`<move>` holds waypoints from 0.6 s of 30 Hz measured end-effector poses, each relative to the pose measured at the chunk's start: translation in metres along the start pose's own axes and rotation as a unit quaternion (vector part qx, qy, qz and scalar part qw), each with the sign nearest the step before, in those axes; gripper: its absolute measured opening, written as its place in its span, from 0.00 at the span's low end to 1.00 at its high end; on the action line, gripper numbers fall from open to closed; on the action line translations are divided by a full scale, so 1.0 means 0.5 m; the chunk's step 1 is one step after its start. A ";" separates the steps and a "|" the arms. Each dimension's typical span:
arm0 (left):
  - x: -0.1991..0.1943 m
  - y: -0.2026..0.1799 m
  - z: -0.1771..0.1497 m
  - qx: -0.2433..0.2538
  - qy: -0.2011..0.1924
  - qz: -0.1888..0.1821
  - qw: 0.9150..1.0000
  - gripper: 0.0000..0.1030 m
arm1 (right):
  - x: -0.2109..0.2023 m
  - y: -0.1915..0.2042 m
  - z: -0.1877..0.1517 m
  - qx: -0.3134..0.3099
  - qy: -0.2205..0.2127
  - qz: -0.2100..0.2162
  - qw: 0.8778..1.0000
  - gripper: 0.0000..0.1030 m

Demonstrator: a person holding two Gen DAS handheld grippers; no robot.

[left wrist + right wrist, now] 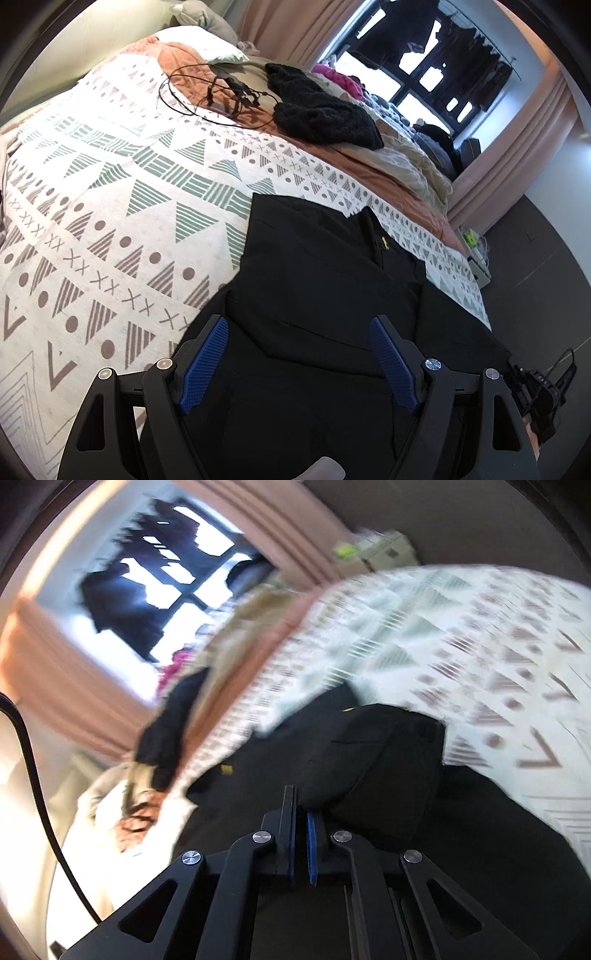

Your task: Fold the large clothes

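The left gripper (299,363) hangs just over the near end of the black garment (317,280) with its jaws wide apart and nothing between them. The right gripper (301,814) has its jaws pressed together, and the blur hides whether any cloth is pinched. The garment lies flat on the patterned bedspread (110,206), and far behind it sits a black knit heap (325,114) beside a thin cable (207,92).
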State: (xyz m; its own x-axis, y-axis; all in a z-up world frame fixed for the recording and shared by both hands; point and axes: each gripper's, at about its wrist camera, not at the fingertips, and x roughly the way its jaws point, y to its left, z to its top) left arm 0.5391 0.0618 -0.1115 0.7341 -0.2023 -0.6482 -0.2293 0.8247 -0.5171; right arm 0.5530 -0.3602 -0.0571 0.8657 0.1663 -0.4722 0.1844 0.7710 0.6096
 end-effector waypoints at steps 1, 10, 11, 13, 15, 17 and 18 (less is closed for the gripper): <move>-0.005 0.007 0.004 -0.005 -0.003 0.001 1.000 0.78 | -0.009 0.021 -0.004 -0.011 -0.005 0.015 1.000 0.06; -0.029 0.065 0.026 -0.028 -0.011 0.028 0.999 0.78 | 0.018 0.203 -0.095 -0.077 0.025 0.098 0.992 0.06; -0.031 0.072 0.028 -0.031 -0.013 0.031 0.999 0.78 | 0.027 0.224 -0.111 -0.083 0.033 0.103 0.991 0.06; -0.033 0.086 0.032 -0.036 -0.013 0.034 0.999 0.78 | 0.042 0.254 -0.140 -0.092 0.047 0.114 0.988 0.06; -0.036 0.098 0.036 -0.038 -0.012 0.036 0.999 0.78 | 0.060 0.282 -0.170 -0.101 0.062 0.121 0.986 0.06; -0.040 0.108 0.040 -0.038 -0.013 0.042 0.998 0.78 | 0.084 0.310 -0.206 -0.115 0.086 0.125 0.982 0.06; -0.041 0.113 0.042 -0.037 -0.013 0.044 0.998 0.78 | 0.104 0.329 -0.231 -0.128 0.105 0.121 0.979 0.06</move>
State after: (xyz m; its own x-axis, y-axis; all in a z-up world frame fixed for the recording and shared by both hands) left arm 0.5245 0.1233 -0.1157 0.7248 -0.1172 -0.6789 -0.3393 0.7969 -0.4998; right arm 0.5743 -0.1539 -0.0550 0.7501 0.4649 -0.4703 -0.1599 0.8176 0.5532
